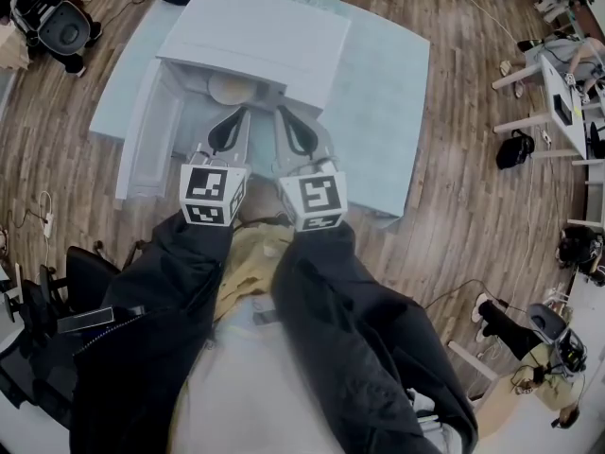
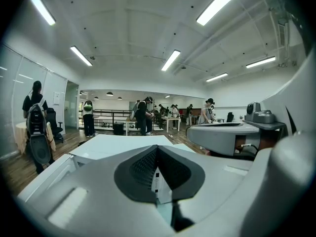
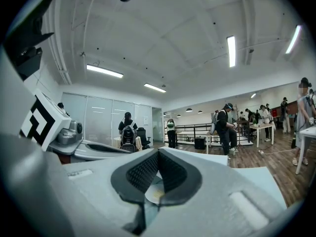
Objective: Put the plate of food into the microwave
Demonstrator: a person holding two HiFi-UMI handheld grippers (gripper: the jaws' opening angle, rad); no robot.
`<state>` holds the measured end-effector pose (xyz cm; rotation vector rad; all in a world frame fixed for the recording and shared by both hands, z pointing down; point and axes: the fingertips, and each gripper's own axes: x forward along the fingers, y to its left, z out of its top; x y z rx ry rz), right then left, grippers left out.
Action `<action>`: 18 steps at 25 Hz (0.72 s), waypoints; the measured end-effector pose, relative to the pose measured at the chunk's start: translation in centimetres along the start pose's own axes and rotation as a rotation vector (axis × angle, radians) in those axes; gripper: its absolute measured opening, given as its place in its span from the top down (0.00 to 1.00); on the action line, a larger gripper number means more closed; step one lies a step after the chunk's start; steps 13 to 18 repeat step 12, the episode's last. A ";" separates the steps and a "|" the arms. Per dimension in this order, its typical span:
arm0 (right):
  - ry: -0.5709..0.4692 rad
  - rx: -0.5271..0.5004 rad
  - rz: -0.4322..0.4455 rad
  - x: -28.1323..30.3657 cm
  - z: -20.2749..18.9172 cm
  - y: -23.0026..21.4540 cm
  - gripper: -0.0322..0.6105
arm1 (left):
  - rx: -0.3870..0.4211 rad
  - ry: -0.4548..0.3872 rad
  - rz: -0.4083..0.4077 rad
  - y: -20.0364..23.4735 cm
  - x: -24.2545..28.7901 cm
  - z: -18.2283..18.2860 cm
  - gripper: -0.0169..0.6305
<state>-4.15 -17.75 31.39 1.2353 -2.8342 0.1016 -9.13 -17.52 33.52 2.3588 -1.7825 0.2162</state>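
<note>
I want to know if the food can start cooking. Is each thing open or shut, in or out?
microwave door: open, swung out to the side.
plate: lying flat, just inside the microwave.
left gripper: jaws shut, holding nothing.
right gripper: jaws shut, holding nothing.

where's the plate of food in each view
head view: top centre, the plate sits in the mouth of the open microwave.
left gripper view: not in it, as far as I can tell.
right gripper view: low centre, the plate peeks out under the shut right tongs.
shared landmark: the microwave's flat white top, also in the left gripper view and the right gripper view.
</note>
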 end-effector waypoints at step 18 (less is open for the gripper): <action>0.001 -0.002 -0.002 -0.2 0.0 -0.7 0.96 | 0.002 0.016 -0.009 -0.7 0.6 -0.3 0.98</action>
